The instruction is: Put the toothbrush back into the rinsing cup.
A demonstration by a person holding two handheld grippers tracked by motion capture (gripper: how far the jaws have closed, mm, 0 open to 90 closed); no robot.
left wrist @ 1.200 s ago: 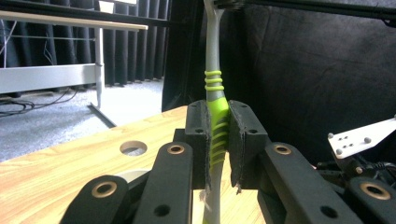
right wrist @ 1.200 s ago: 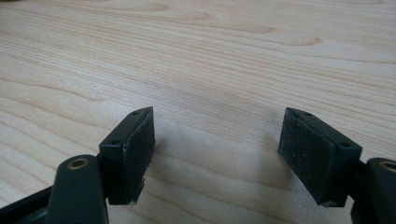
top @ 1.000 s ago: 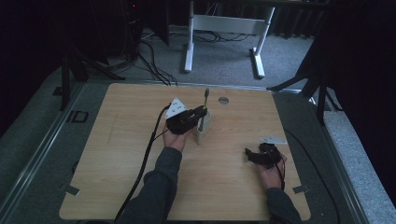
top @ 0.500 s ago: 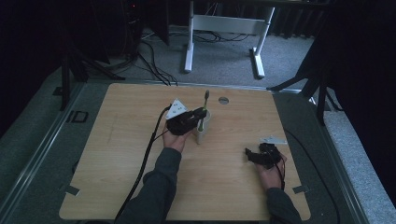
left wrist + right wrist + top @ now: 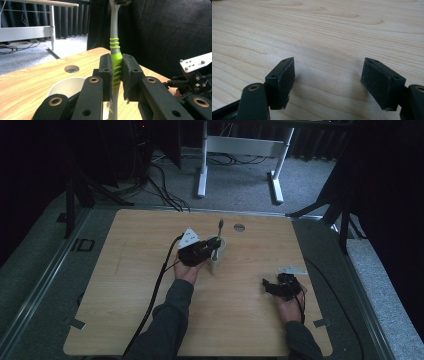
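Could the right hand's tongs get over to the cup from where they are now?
Probably yes: bare table lies between the open right tongs and the cup, though the left tongs holding the toothbrush crowd its rim.

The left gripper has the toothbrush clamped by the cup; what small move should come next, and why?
Probably open the left gripper to let go. Its pads are clamped on the green grip of the toothbrush, which stands upright with its lower end down in the white cup. The right gripper rests open over bare table, uninvolved.
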